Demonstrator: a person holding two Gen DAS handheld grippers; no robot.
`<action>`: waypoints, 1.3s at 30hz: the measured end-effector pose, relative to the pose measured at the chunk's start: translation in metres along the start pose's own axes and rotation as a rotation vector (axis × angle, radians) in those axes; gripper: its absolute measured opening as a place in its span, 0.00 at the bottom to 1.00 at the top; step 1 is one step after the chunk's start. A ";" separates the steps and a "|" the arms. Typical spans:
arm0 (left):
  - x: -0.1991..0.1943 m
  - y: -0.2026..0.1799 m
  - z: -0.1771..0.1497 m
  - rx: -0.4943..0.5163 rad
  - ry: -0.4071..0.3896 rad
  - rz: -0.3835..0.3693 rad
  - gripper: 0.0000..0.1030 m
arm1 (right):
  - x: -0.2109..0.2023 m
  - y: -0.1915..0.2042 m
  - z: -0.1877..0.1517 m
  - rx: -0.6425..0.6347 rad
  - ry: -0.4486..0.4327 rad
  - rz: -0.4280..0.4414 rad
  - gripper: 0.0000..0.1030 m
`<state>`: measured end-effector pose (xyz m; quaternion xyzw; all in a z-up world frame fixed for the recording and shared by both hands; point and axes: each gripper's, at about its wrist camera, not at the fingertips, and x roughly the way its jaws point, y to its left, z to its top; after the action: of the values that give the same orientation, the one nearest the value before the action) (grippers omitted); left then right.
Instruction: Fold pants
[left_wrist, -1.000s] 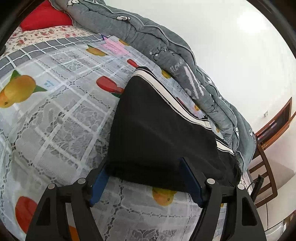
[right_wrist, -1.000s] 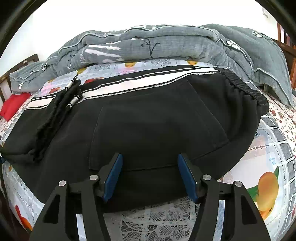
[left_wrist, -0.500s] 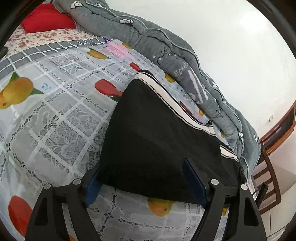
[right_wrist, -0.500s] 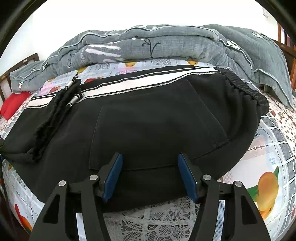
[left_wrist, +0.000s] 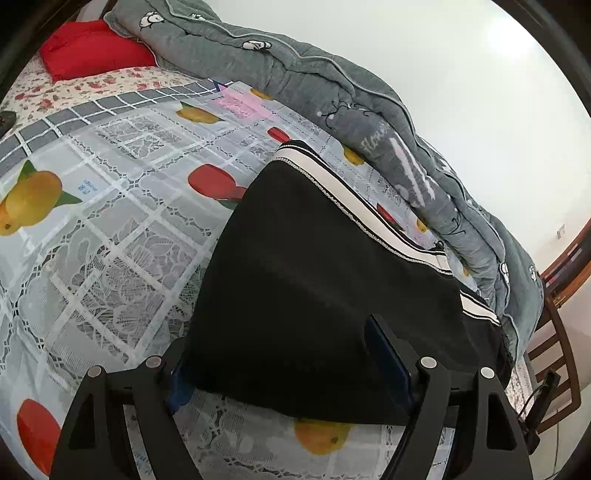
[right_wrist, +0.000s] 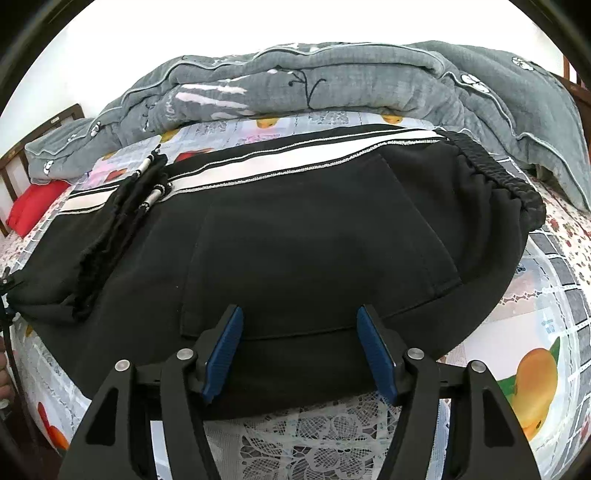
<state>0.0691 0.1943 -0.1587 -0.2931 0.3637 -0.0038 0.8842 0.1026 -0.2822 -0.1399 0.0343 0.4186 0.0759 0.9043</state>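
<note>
Black pants (right_wrist: 314, 236) with a white side stripe lie folded on the bed, waistband at the right and drawstrings at the left. My right gripper (right_wrist: 299, 328) is open, its blue pads over the near edge of the pants by the pocket. In the left wrist view the pants' leg end (left_wrist: 314, 295) lies in front of me. My left gripper (left_wrist: 291, 354) is open, with the cloth edge draped over its left finger (left_wrist: 177, 380) and the right finger (left_wrist: 388, 354) on top of the cloth.
The bed has a lace cover with a fruit print (left_wrist: 92, 221). A grey quilt (right_wrist: 332, 85) is bunched along the far side. A red pillow (left_wrist: 88, 48) lies at the head. A wooden chair (left_wrist: 554, 350) stands beside the bed.
My left gripper has moved forward and lower along the pants' leg end, so the cloth now covers its left finger. The right gripper has stayed put.
</note>
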 end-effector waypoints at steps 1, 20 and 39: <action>-0.001 -0.001 -0.001 0.007 0.010 -0.010 0.77 | 0.000 0.000 0.000 -0.004 -0.003 0.002 0.67; -0.005 0.007 0.004 -0.119 0.007 0.019 0.24 | -0.006 -0.010 0.005 0.025 0.029 0.085 0.68; 0.001 -0.266 -0.019 0.495 -0.066 -0.111 0.13 | -0.081 -0.091 0.006 0.118 -0.043 0.017 0.62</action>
<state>0.1127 -0.0363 -0.0314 -0.0869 0.3062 -0.1316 0.9388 0.0651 -0.3849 -0.0870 0.0925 0.4025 0.0579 0.9089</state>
